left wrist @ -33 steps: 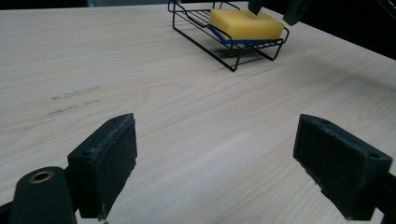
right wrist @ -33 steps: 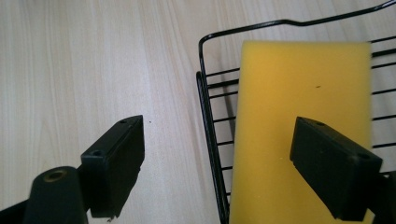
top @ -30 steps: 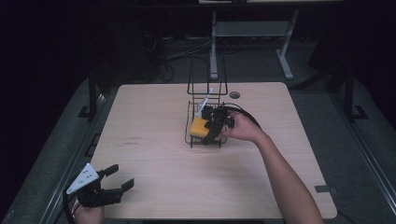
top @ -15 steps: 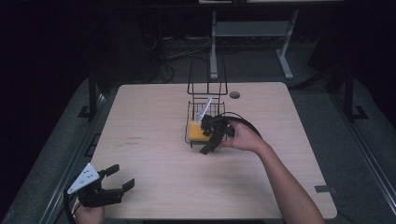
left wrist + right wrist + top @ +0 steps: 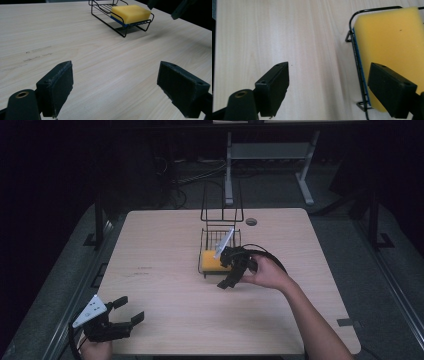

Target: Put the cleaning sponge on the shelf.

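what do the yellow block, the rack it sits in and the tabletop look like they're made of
Yellow block: looks like a foam sponge, matte and finely pored, with a thin blue layer under it, maybe a scouring pad.
Rack: thin bent wire, likely metal with a black, slightly glossy coating.
Tabletop: pale wood grain with a smooth satin finish; it could be laminate rather than solid wood.

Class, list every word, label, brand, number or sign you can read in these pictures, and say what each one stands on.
None: no readable text shows.
Yellow sponge with a blue underside in the black wire rack: no print.
Pale wooden table: faint dark smudges, not letters.
Grey three-cornered plate on the left tool: small dots, no characters.
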Demonstrator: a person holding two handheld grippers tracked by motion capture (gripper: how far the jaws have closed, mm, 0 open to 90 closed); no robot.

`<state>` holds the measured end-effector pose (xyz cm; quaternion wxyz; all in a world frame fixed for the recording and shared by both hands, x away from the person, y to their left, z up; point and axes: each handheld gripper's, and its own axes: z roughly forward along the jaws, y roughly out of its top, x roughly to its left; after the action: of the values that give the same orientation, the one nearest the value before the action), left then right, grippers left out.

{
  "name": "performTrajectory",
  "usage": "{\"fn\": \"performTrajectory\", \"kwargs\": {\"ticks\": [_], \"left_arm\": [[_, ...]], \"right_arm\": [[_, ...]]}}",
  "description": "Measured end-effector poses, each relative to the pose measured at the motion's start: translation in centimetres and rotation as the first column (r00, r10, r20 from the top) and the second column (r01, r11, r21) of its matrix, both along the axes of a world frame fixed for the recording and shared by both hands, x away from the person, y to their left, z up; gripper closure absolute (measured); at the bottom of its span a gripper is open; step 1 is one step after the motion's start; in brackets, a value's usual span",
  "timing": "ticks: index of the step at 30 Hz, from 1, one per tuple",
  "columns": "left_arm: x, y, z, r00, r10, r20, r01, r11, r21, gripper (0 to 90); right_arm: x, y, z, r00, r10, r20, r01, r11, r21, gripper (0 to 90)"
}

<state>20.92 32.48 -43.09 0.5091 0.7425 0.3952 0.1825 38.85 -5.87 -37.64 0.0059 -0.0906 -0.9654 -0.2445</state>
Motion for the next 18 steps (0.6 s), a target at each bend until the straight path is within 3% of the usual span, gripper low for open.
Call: {"fn": "performTrajectory", "kwargs": {"ticks": [10,18], "left_arm": [[0.0,0.0,0.0,1.0,0.003,-0.001,-0.003,1.0,-0.001,12.8],[0.0,0.0,-0.1,1.0,0.005,-0.002,-0.005,1.0,-0.002,12.8]], "right_arm": [[-3.2,-2.5,-1.0,0.9999,-0.008,0.008,0.007,1.0,0.018,17.1],[-4.7,-4.5,-1.8,0.9995,-0.03,0.006,0.03,0.999,0.031,17.0]]}}
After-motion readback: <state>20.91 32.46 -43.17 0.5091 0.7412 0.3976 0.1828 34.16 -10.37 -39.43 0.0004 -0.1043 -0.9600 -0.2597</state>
